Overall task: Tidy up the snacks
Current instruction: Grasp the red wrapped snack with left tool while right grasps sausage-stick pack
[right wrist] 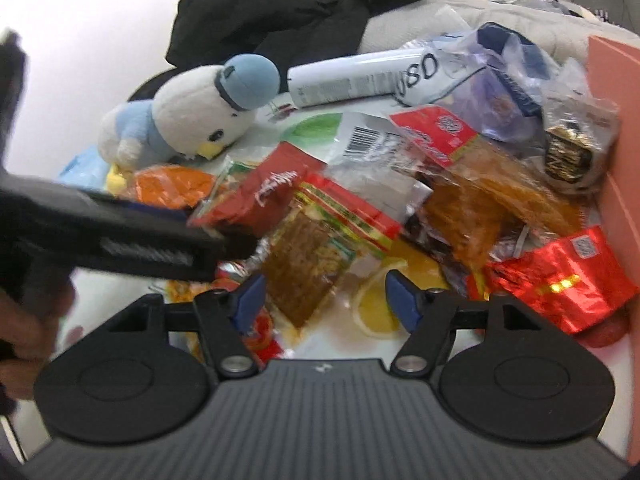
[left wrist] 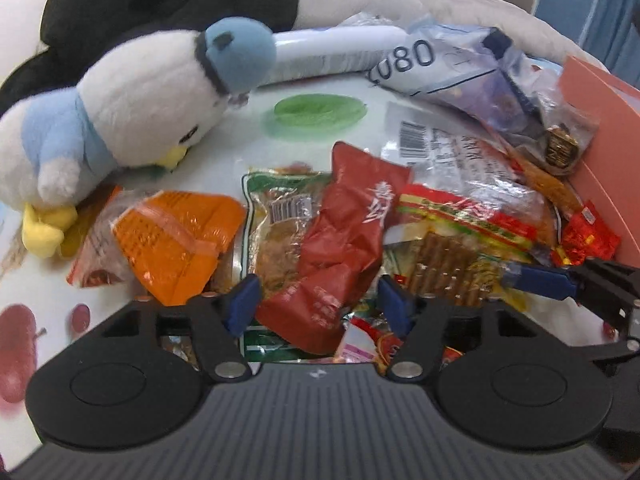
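A heap of snack packets covers the fruit-print tablecloth (left wrist: 248,128). My left gripper (left wrist: 318,300) stands open low over a crumpled red packet (left wrist: 344,240), whose lower part lies between the blue fingertips; I see no pad pressing on it. An orange packet (left wrist: 176,240) lies to its left and a green-edged packet (left wrist: 280,232) under it. My right gripper (right wrist: 326,300) is open above the corner of a red-and-green packet of brown sticks (right wrist: 312,248). A shiny red foil packet (right wrist: 560,276) sits to its right. The left gripper's black body (right wrist: 160,236) reaches in from the left.
A white and blue plush bird (left wrist: 120,112) lies at the left of the heap. A white tube (left wrist: 332,52) and a clear bag (left wrist: 460,68) lie behind it. A pink box wall (left wrist: 608,152) closes the right side. Black clothing (right wrist: 296,12) is piled at the back.
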A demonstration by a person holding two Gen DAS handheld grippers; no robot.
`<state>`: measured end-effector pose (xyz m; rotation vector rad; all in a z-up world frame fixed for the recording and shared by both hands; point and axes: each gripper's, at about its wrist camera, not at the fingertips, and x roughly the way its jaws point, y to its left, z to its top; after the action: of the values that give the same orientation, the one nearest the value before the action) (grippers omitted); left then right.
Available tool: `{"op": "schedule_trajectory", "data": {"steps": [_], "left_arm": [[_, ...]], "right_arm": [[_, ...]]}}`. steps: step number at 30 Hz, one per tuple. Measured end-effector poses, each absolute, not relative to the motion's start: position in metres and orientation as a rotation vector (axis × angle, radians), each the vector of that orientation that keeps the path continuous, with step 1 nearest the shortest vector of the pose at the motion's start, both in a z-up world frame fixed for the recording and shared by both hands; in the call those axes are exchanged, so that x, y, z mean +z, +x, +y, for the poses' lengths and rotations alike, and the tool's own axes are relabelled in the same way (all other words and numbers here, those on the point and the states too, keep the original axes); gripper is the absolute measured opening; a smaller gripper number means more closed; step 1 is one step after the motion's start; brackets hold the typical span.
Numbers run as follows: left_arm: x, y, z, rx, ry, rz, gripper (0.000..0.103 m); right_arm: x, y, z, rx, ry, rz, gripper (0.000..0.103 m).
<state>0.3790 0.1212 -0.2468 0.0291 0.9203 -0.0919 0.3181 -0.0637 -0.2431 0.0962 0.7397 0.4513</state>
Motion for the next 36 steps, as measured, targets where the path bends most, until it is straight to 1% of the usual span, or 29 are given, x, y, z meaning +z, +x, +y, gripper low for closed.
{"op": "schedule_trajectory", "data": {"steps": [2, 3, 4, 6, 9, 13, 14, 15, 19, 21, 36], "left_arm": [[-0.247, 0.379, 0.122, -0.089, 0.031, 0.911, 0.066], [-0.247, 0.378, 0.122, -0.087, 0.025, 0.906, 0.062], [-0.246, 0.377, 0.122, -0.082, 0.019, 0.904, 0.061], [-0.245, 0.373, 0.123, -0.073, 0.006, 0.903, 0.057], [-0.242, 0.365, 0.123, -0.062, -0.021, 0.903, 0.053], [-0.238, 0.348, 0.122, -0.048, -0.056, 0.901, 0.052], [-0.237, 0.343, 0.121, -0.045, -0.068, 0.900, 0.049], [-0.237, 0.337, 0.120, -0.037, -0.077, 0.902, 0.044], [-0.233, 0.311, 0.121, -0.028, -0.137, 0.901, 0.044], [-0.229, 0.297, 0.119, -0.027, -0.152, 0.901, 0.044], [-0.209, 0.192, 0.087, -0.045, -0.199, 0.899, 0.044]], "right_arm": [[-0.244, 0.319, -0.059, 0.450, 0.075, 0.732, 0.067], [-0.244, 0.320, -0.057, 0.446, 0.068, 0.730, 0.062], [-0.244, 0.320, -0.055, 0.448, 0.062, 0.728, 0.058], [-0.244, 0.319, -0.053, 0.447, 0.048, 0.725, 0.045], [-0.242, 0.317, -0.054, 0.454, 0.057, 0.729, 0.035], [-0.236, 0.308, -0.059, 0.453, 0.060, 0.726, 0.025], [-0.234, 0.304, -0.060, 0.446, 0.057, 0.725, 0.024], [-0.234, 0.301, -0.061, 0.439, 0.052, 0.726, 0.024], [-0.230, 0.284, -0.069, 0.421, 0.075, 0.742, 0.022], [-0.226, 0.273, -0.073, 0.417, 0.071, 0.738, 0.016], [-0.200, 0.187, -0.122, 0.402, 0.089, 0.755, 0.011]]}}
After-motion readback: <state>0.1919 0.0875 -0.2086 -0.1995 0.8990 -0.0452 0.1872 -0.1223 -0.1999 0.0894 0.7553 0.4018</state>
